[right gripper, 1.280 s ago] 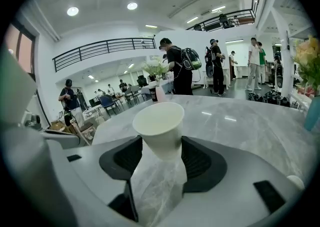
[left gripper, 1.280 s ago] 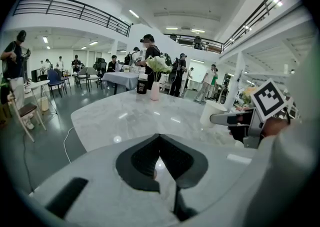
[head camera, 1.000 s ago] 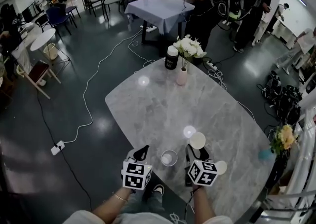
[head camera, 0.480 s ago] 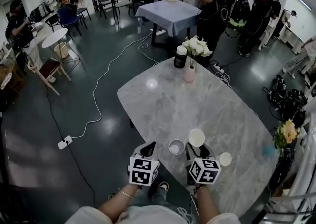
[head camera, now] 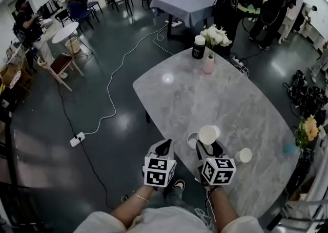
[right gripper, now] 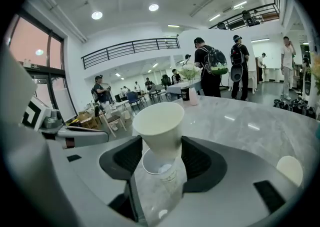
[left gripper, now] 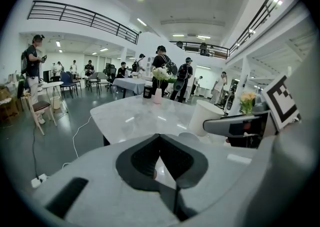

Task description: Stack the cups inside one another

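Plain white cup (right gripper: 159, 126) — right hand-held gripper (right gripper: 161, 155)

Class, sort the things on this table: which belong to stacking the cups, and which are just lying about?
Belong to the job: white cup, held in the right hand-held gripper; clear cup just beneath it; third cup, standing apart to the right.
Just lying about: vase of flowers; black jar with a white lid.

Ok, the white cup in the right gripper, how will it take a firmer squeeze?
The white cup looks thin-walled and empty: probably light and easily dented by the right gripper. Its smooth taper may let it slip in the jaws. The cup beneath looks just as light, likely to tip if nudged off-centre.
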Tool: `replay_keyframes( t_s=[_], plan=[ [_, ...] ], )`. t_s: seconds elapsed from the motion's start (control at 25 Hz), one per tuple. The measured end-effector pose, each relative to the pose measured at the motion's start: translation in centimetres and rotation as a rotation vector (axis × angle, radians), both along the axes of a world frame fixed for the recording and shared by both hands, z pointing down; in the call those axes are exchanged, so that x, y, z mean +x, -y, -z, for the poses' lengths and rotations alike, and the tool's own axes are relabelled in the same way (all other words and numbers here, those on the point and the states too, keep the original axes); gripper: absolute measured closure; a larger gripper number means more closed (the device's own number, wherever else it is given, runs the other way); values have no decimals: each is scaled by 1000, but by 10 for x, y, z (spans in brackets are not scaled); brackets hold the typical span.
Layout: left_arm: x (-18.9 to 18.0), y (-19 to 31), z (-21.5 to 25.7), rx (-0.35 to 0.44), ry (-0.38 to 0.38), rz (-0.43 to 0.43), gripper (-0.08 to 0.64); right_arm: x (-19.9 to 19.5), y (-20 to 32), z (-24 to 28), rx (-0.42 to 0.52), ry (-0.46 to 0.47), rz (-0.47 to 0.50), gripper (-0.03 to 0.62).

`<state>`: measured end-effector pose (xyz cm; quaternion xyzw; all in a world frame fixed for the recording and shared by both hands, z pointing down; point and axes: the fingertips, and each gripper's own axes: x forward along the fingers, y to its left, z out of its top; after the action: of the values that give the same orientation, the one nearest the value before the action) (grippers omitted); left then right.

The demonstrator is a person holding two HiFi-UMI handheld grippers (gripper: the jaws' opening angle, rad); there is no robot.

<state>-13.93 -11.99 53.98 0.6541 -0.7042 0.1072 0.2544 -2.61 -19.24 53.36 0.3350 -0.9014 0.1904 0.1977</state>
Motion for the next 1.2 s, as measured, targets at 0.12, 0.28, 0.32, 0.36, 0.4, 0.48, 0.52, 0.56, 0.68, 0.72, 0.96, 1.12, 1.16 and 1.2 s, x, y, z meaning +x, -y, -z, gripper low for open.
replay_keyframes(
  t_s=[0.12, 0.28, 0.32, 0.36, 0.4, 0.48, 0.52, 0.56, 0.68, 0.72, 0.96, 1.12, 1.16, 1.2],
  plan=[
    [-1, -3, -1, 0, -1, 8, 563, -6, -6, -2, -8, -1, 20, 367],
    [-3, -6, -2, -3, -14, 22, 563, -10, -10, -4, -14, -11, 37, 367],
    [-4, -7, -2, -3, -18, 25, 563, -11, -11, -5, -16, -14, 39, 367],
    [-5, -7, -2, -4, -21, 28, 563, -12, -12, -5, -18, -15, 41, 367],
    [-6, -8, -3, -6, -22, 30, 563, -13, -13, -6, -20, -17, 43, 367],
    [-8, -9, -5, -9, -24, 33, 563, -15, -14, -9, -24, -21, 46, 367],
    [-9, -10, -7, -11, -26, 35, 563, -15, -15, -11, -26, -24, 46, 367],
    [-10, -10, -8, -12, -27, 36, 563, -16, -15, -13, -28, -27, 47, 367],
    [-13, -11, -12, -20, -32, 40, 563, -17, -16, -18, -37, -33, 48, 367],
    [-14, -12, -13, -23, -33, 42, 563, -17, -17, -19, -39, -35, 49, 367],
    [-19, -14, -17, -34, -43, 53, 563, -20, -19, -23, -47, -47, 52, 367],
    [-23, -15, -20, -40, -47, 58, 563, -21, -19, -25, -49, -55, 54, 367],
    [-23, -15, -21, -41, -48, 59, 563, -21, -18, -26, -49, -55, 53, 367],
    [-23, -15, -22, -41, -49, 59, 563, -20, -18, -26, -49, -56, 52, 367]
  ],
)
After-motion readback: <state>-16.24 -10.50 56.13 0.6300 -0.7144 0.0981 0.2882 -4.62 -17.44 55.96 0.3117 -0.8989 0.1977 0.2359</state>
